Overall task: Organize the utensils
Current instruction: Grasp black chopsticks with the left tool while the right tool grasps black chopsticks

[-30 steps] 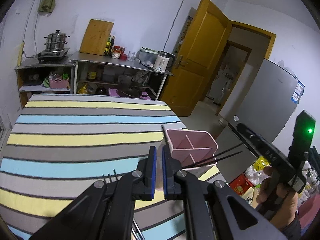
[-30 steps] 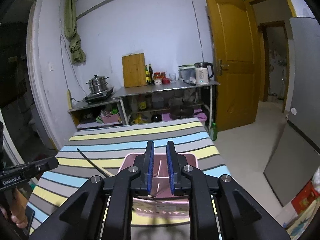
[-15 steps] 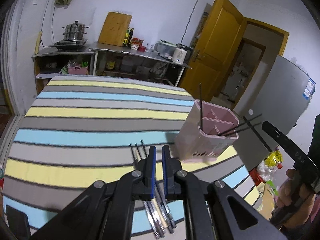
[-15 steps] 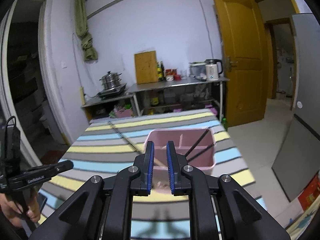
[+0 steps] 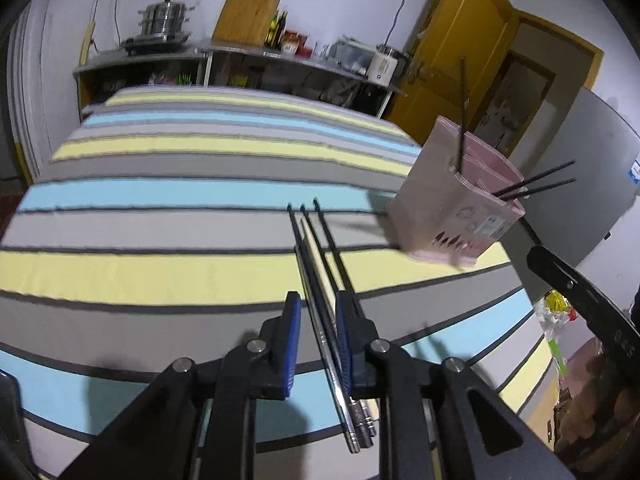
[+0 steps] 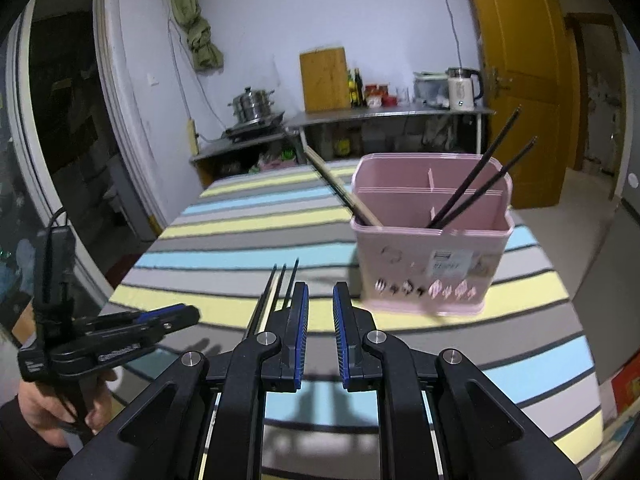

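Moved since a second ago: my left gripper [image 5: 316, 340] was raised and nearly shut beside the pink holder [image 5: 456, 204]; now I have it low over the loose chopsticks [image 5: 320, 264], fingers parted. My right gripper [image 6: 320, 332] has backed away from the holder's mouth.

Step in hand: picking up the next chopsticks to be stored.

Left fingers: a narrow gap, straddling the bundle; the right-hand pad looks to touch it, the left-hand one stands clear. I judge nothing is held yet.

Right fingers: a narrow gap, nothing between them, hovering above the striped surface [image 6: 240, 256] just short of the holder.

Where the things are: the chopsticks lie side by side on the surface, tips pointing away from me, just left of the holder. The holder stands near the surface's right edge with two dark chopsticks [image 6: 480, 184] leaning in one compartment and a pale wooden one [image 6: 344, 192] in another.

Next move calls for: squeezing the left fingers squarely on the bundle so none slips out, lifting level, then tipping them tips-down into a compartment.
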`<action>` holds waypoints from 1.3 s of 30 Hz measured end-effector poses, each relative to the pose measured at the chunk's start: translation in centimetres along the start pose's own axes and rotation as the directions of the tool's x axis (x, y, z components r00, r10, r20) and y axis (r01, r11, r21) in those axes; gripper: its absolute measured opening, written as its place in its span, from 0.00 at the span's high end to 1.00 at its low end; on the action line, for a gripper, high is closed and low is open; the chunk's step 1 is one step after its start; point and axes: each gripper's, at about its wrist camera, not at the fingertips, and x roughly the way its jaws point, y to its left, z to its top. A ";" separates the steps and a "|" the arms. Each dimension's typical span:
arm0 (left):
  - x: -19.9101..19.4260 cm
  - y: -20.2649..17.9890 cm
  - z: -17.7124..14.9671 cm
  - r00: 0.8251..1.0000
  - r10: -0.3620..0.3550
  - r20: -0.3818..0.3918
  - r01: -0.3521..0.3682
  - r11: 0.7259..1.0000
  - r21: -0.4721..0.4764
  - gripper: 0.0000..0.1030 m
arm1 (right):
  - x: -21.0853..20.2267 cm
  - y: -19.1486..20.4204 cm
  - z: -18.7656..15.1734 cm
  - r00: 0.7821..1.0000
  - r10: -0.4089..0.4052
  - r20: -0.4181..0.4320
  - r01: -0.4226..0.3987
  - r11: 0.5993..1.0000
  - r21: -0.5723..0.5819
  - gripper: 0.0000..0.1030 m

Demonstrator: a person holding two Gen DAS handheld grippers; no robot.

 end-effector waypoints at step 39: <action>4.3 1.2 -1.0 0.983 0.178 -0.050 -0.173 0.981 0.092 0.91 | 6.0 -0.2 -2.5 0.988 0.061 -0.139 -0.058 0.998 0.027 0.87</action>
